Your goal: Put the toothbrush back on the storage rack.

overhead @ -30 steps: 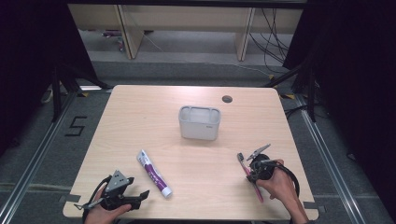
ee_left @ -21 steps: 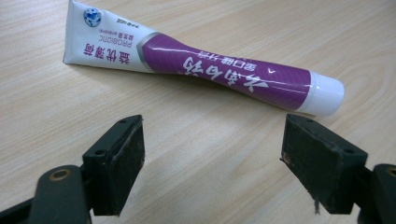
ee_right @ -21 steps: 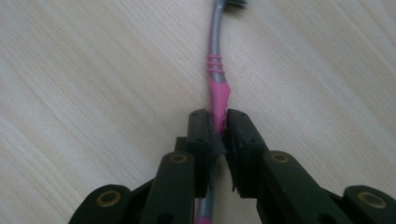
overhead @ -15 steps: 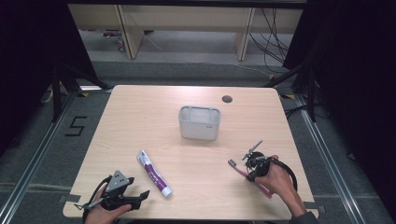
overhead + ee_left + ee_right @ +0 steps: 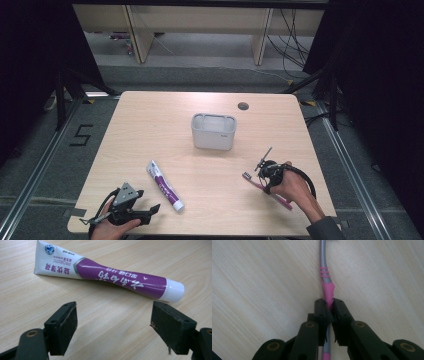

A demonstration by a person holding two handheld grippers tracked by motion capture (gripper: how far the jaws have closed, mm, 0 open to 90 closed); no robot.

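Right gripper [image 5: 329,308]: jaws have just been closing and now pinch the pink-and-grey plastic toothbrush [image 5: 326,287], which lies flat on the light wooden table [image 5: 150,125], right of centre near its front edge. Left gripper [image 5: 113,326]: jaws wide apart, empty, just short of the purple-and-white toothpaste tube [image 5: 112,281] lying at front left.

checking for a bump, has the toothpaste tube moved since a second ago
No. The toothpaste tube lies at the same slant and the same gap below and left of the grey container, between it and the open left gripper.
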